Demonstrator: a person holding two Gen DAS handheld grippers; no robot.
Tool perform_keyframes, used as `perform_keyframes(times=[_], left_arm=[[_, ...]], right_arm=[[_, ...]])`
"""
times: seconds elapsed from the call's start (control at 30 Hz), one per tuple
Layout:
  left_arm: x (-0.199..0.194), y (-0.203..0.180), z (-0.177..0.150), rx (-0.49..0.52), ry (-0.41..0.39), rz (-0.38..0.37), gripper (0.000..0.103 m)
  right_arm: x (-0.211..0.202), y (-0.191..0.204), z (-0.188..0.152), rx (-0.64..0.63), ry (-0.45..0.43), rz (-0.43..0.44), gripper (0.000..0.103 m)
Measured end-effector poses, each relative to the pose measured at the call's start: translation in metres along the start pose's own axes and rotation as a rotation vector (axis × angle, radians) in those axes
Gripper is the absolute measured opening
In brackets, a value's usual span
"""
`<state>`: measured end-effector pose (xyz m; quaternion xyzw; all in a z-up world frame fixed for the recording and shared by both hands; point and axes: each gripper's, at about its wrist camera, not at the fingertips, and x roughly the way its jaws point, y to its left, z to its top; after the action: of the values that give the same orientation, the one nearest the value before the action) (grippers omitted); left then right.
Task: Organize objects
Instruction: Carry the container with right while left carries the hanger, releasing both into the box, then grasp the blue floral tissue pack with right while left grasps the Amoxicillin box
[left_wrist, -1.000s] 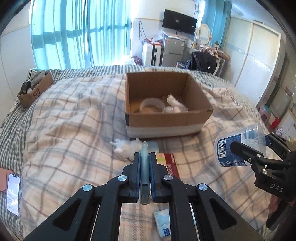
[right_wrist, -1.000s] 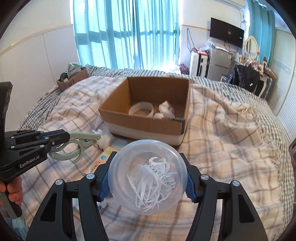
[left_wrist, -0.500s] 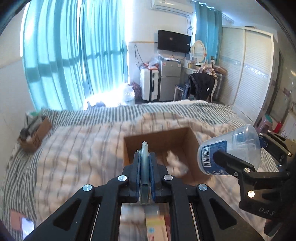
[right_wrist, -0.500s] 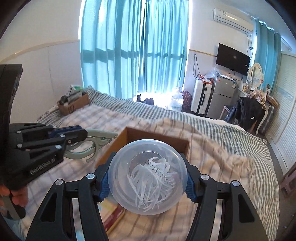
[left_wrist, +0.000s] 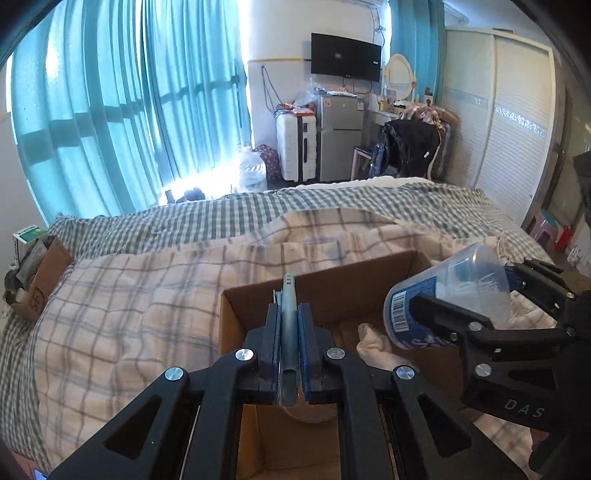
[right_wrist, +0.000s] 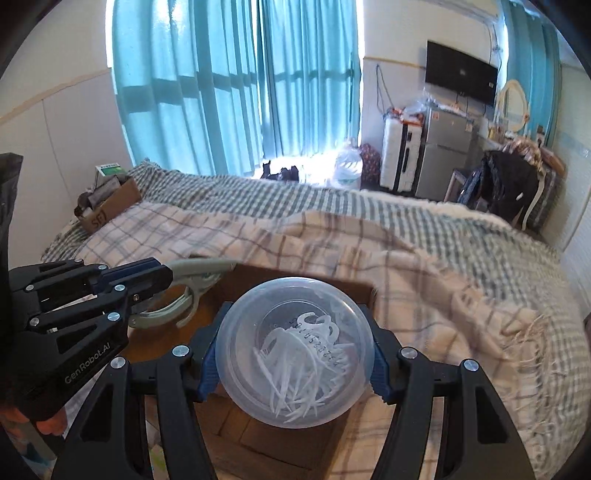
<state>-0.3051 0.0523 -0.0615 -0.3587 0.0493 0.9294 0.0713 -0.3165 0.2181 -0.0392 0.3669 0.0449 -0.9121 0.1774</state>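
Observation:
My left gripper (left_wrist: 289, 325) is shut on a grey-green plastic clip (left_wrist: 289, 332), seen edge-on, held over the near part of the open cardboard box (left_wrist: 325, 291). The clip's looped handles show in the right wrist view (right_wrist: 184, 291), with the left gripper (right_wrist: 162, 275) at the left. My right gripper (right_wrist: 293, 354) is shut on a clear plastic jar of white floss picks (right_wrist: 293, 354), also above the box (right_wrist: 258, 435). In the left wrist view the jar (left_wrist: 447, 299) has a blue label. A white crumpled item (left_wrist: 373, 347) lies in the box.
The box sits on a bed with a plaid blanket (left_wrist: 129, 295). A small cardboard box of odds and ends (left_wrist: 33, 280) stands at the bed's far left. Beyond the bed are teal curtains, a suitcase, a small fridge and a wardrobe.
Both grippers have risen and moved forward over the cardboard box, carrying the clip and the jar. The views tilted up, so the items on the blanket before the box dropped out of sight.

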Motion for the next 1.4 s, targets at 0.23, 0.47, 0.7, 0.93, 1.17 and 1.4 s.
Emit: perform_keyframes(times=[0.23,0.47,0.7,0.93,1.17,1.4], left_arm=[[-0.001,-0.005,-0.007,0.023,-0.01,0.004,0.008],[-0.018,-0.007,-0.024,0.007,0.007,0.033,0.015],[-0.051,-0.002,-0.046,-0.021,0.043,0.034,0.069],[-0.115,0.013,-0.043,-0.064,-0.005,0.024,0.097],[-0.175,0.026,-0.065,-0.081,-0.024,0.001,0.103],[-0.196,0.043,-0.132,-0.095,0.027,0.053,0.103]], right_arm=[[0.014,-0.008,-0.011,0.01,0.033,0.005,0.063],[-0.03,-0.014,-0.01,0.064,-0.036,-0.017,0.07],[-0.096,-0.003,-0.019,0.033,-0.068,-0.069,0.07],[-0.164,0.019,-0.03,-0.02,-0.091,-0.12,0.084],[-0.22,0.051,-0.053,-0.045,-0.102,-0.158,0.09],[-0.225,0.085,-0.109,-0.036,-0.065,-0.156,0.092]])
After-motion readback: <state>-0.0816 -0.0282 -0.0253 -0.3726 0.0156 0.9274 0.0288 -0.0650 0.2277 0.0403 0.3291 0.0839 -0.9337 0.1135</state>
